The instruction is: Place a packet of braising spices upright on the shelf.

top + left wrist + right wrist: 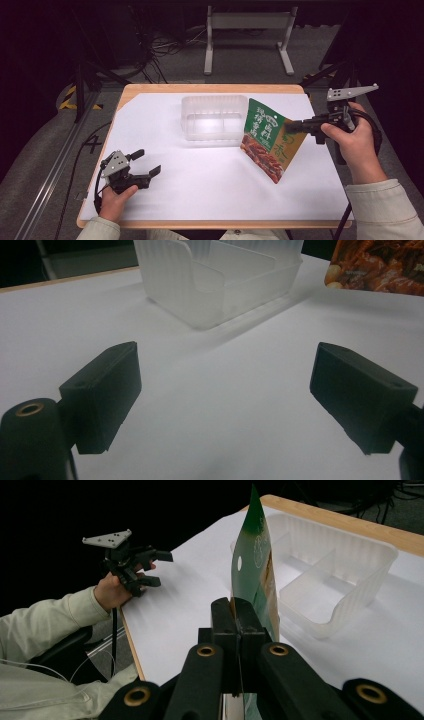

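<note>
Right tool point(295, 124): jaws closed on the right edge of the green snack pouch point(266, 140), which is held upright and tilted, just right of the clear tray point(214, 118).
Left tool point(145, 162): jaws wide apart, holding nothing, low at the front left of the surface point(200, 185).
Open room: bare white surface between left tool and tray.
Cut off: pouch's lower corner only in the left gripper view; its print is too small to read.
</note>
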Motion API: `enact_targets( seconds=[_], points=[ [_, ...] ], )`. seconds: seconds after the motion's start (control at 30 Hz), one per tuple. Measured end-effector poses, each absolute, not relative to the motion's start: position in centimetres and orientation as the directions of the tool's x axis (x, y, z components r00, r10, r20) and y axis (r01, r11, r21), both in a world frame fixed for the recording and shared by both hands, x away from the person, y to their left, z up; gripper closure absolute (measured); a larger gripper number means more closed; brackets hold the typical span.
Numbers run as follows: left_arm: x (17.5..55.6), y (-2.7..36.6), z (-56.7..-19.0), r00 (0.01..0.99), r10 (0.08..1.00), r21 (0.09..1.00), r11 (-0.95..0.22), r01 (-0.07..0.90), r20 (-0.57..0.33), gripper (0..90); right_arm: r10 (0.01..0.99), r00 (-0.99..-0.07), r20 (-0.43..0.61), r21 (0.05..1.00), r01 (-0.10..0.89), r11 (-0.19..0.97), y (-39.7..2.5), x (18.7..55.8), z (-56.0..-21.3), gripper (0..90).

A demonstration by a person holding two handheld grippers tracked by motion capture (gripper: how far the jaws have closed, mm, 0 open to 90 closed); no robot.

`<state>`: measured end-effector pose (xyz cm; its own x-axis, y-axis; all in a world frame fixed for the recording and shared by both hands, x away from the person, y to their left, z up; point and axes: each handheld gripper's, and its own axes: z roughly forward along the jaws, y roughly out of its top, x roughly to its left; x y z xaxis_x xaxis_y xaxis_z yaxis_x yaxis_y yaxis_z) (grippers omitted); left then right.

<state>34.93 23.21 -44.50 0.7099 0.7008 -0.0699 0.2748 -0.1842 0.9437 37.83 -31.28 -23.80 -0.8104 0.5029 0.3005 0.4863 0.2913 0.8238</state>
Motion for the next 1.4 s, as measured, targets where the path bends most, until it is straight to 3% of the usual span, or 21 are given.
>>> enact_targets(
  seconds=[0.63, 1.4],
  points=[
    [34.8, 23.4, -44.5, 0.706, 0.706, 0.944, -0.187, 0.273, -0.064, 13.6, 0.486, -0.812, 0.323, 0.851, 0.474, 0.226, -29.5, 40.4, -20.5, 90.0],
    [34.6, 23.5, -44.5, 0.702, 0.71, 0.947, -0.184, 0.265, -0.058, 13.0, 0.495, -0.828, 0.265, 0.879, 0.418, 0.229, -25.1, 44.7, -18.2, 90.0]
  ],
)
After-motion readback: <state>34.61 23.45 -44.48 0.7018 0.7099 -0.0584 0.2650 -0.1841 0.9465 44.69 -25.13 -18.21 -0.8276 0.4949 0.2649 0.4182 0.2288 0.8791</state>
